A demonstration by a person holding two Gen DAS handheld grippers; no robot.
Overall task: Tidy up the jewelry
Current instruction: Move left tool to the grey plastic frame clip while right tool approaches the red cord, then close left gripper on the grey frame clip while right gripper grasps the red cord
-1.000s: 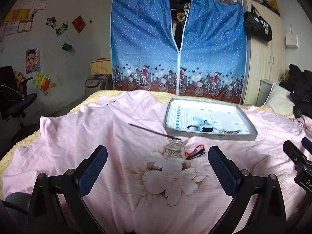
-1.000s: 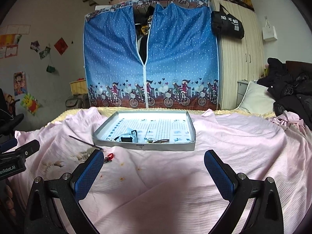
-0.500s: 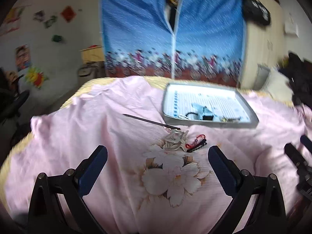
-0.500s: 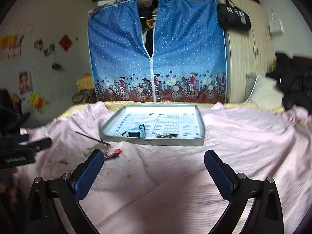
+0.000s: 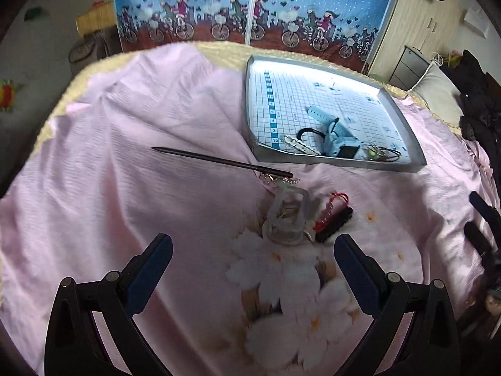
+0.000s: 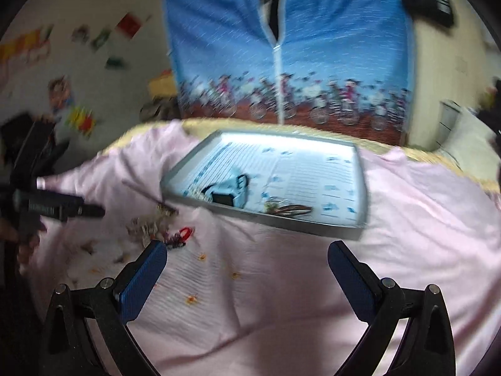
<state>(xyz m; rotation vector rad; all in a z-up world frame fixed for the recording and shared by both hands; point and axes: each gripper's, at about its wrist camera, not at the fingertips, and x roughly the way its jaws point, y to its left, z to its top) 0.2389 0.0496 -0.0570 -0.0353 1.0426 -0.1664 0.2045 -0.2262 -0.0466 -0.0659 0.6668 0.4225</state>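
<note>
Both the left gripper [image 5: 253, 257] and right gripper [image 6: 247, 261] are spread wide, holding nothing. Loose jewelry [image 5: 289, 216] lies on the bed's pink sheet [image 5: 125, 169], just before the gray tray [image 5: 404, 144].

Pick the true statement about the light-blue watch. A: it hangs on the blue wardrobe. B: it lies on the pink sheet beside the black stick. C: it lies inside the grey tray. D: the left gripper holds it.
C: the light-blue watch lies on the gridded floor of the grey tray, near its front edge.

Blue fabric wardrobe [image 5: 250, 6]; pink bedsheet [image 5: 125, 188]
</note>
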